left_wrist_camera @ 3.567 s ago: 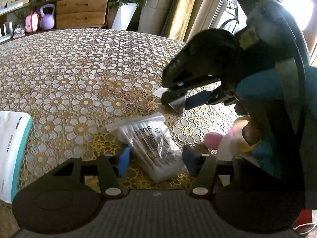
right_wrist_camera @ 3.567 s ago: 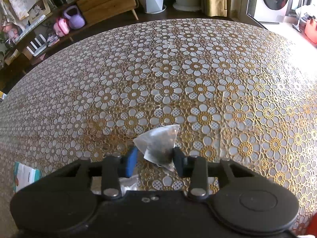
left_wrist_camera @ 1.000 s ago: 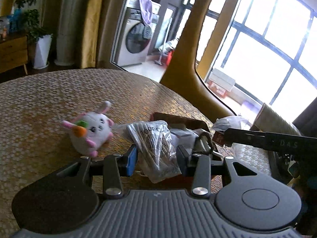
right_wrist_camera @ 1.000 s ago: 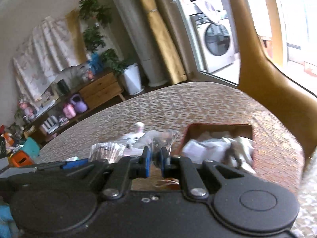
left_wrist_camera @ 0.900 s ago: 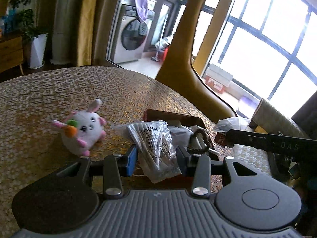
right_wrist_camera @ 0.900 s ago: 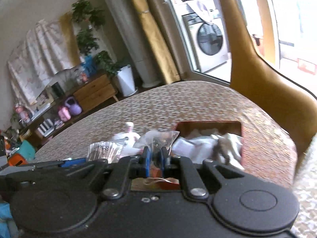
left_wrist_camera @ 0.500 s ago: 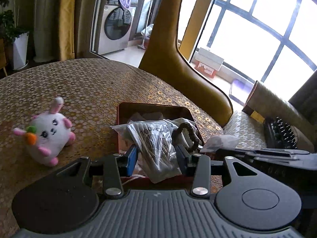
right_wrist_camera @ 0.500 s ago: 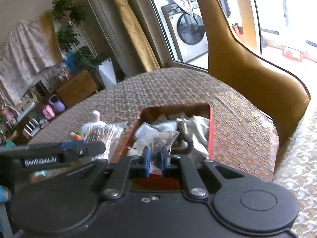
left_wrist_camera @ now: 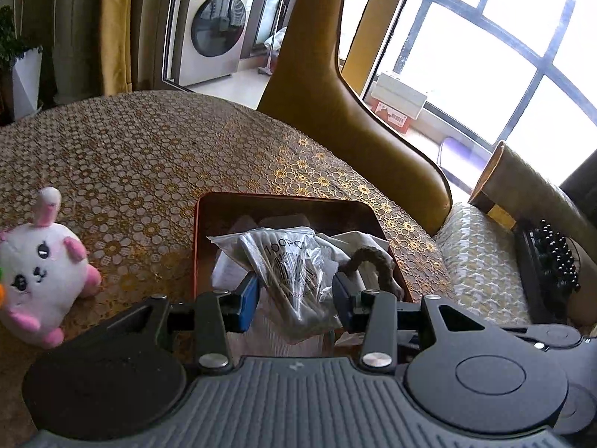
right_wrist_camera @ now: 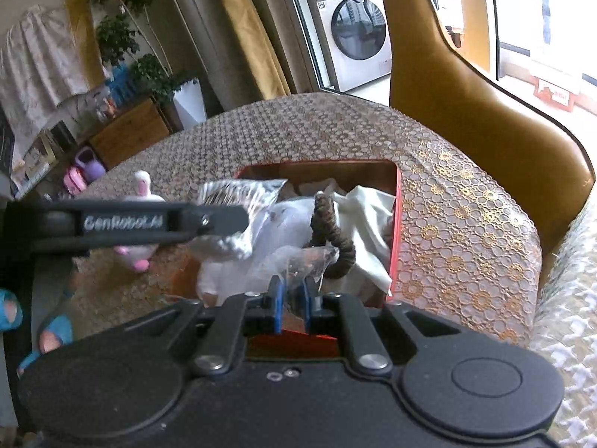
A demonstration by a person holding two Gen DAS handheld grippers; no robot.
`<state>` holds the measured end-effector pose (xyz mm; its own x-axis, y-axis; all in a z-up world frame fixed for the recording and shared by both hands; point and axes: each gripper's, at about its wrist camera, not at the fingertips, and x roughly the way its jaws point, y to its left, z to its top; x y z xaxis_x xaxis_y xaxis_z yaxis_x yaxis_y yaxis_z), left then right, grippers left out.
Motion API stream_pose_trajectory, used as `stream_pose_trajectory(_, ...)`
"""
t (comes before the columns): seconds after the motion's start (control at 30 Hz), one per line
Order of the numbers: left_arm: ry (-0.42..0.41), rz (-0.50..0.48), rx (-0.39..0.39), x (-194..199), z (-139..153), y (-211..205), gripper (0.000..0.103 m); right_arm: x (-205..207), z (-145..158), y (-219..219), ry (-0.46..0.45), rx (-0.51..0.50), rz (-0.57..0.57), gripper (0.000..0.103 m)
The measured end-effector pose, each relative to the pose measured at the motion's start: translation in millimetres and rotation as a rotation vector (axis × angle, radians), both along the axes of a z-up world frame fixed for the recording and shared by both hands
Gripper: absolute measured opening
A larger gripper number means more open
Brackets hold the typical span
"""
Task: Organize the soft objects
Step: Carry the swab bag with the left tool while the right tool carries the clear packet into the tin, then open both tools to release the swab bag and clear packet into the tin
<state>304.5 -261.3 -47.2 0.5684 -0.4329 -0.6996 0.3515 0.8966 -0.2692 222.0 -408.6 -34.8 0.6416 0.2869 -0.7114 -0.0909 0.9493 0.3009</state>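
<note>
My left gripper [left_wrist_camera: 294,300] is shut on a clear bag of cotton swabs [left_wrist_camera: 287,261] and holds it over the near part of the red box [left_wrist_camera: 261,201]. My right gripper [right_wrist_camera: 291,302] is shut on a small clear plastic packet [right_wrist_camera: 298,259], also above the red box [right_wrist_camera: 396,224]. The box holds white cloth [right_wrist_camera: 369,216] and a brown rope handle [right_wrist_camera: 328,231]. In the right wrist view the left gripper's finger [right_wrist_camera: 149,224] reaches in from the left with the swab bag [right_wrist_camera: 238,194].
A white and pink plush bunny [left_wrist_camera: 37,268] sits on the lace tablecloth [left_wrist_camera: 149,156] left of the box. A mustard chair back [left_wrist_camera: 335,93] stands behind the table. A patterned cushion [left_wrist_camera: 481,257] lies to the right of the table edge.
Both grippers carried their bags from the middle of the table to the red box and now hang above it. The bunny has slid to the left edge of the left view.
</note>
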Motion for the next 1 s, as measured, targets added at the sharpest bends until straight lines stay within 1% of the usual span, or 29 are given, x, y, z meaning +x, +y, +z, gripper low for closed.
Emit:
stream_pose_trajectory(0.13, 0.019, 0.008, -0.013, 9, -10, -1, 0.042, 9, -11, 1, 0.022, -0.007, -0.003, 0.013)
stream_pose_trajectory(0.3, 0.031, 0.005, -0.003, 15, -20, -4, 0.042, 14, -20, 0, 0.046, 0.003, -0.012, 0.017)
stream_pose_trajectory(0.5, 0.042, -0.003, 0.010, 17, -29, -5, 0.043, 15, -24, 0, 0.045, -0.004, -0.004, 0.023)
stream_pose_trajectory(0.6, 0.040, -0.006, 0.015, 16, -30, -5, 0.044, 15, -24, 3, 0.039, -0.029, 0.009, 0.024)
stream_pose_trajectory(0.67, 0.042, -0.002, 0.013, 16, -31, -5, 0.048, 15, -23, 8, 0.038, -0.042, 0.022, 0.029)
stream_pose_trajectory(0.73, 0.046, 0.006, 0.012, 15, -32, -3, 0.057, 14, -23, 10, 0.030, -0.062, 0.029, 0.030)
stream_pose_trajectory(0.8, 0.043, 0.013, 0.008, 14, -31, -1, 0.064, 13, -22, 15, 0.022, -0.087, 0.040, 0.034)
stream_pose_trajectory(0.87, 0.040, 0.014, 0.006, 11, -30, 1, 0.065, 11, -21, 17, 0.013, -0.104, 0.047, 0.038)
stream_pose_trajectory(1.0, 0.031, 0.020, 0.016, 6, -28, 6, 0.065, 6, -18, 20, 0.002, -0.123, 0.052, 0.041)
